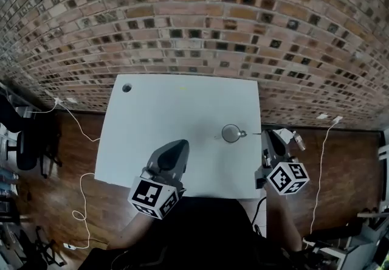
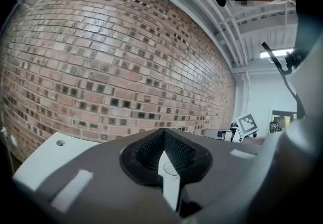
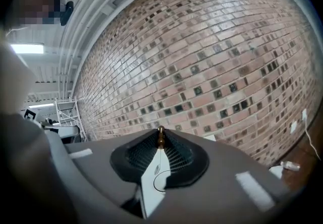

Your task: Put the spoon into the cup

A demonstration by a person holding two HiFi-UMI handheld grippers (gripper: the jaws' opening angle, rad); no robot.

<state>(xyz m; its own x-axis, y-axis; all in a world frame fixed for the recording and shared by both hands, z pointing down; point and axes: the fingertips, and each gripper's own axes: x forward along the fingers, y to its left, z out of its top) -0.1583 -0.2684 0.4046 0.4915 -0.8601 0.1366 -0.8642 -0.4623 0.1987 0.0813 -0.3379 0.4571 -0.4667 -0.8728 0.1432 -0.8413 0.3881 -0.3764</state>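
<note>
While the right tongs (image 1: 268, 136) hang just past the right edge of the white tabletop (image 1: 158, 110), they are shut tight on the spoon (image 1: 243, 134). In the right gripper view the two black pads meet at the tip of the right tongs (image 3: 160, 135), and the small gold knob at the end of the spoon (image 3: 160, 138) pokes up between them. From the head view the thin handle runs from the tongs to the left, over the edge of the tabletop. The round end of the spoon is right at the right side of the cup (image 1: 231, 134). I cannot tell if that end is inside the cup or only beside its rim. The cup stands upright on the tabletop, near the right edge, so the cup is just to the left of the right tongs. The left tongs (image 1: 180, 143) are over the front part of the tabletop, to the left of the cup and apart from it. In the left gripper view the left tongs (image 2: 162, 132) are closed, pad on pad, with nothing in them. A brick wall (image 1: 194, 19) stands behind the tabletop.
</note>
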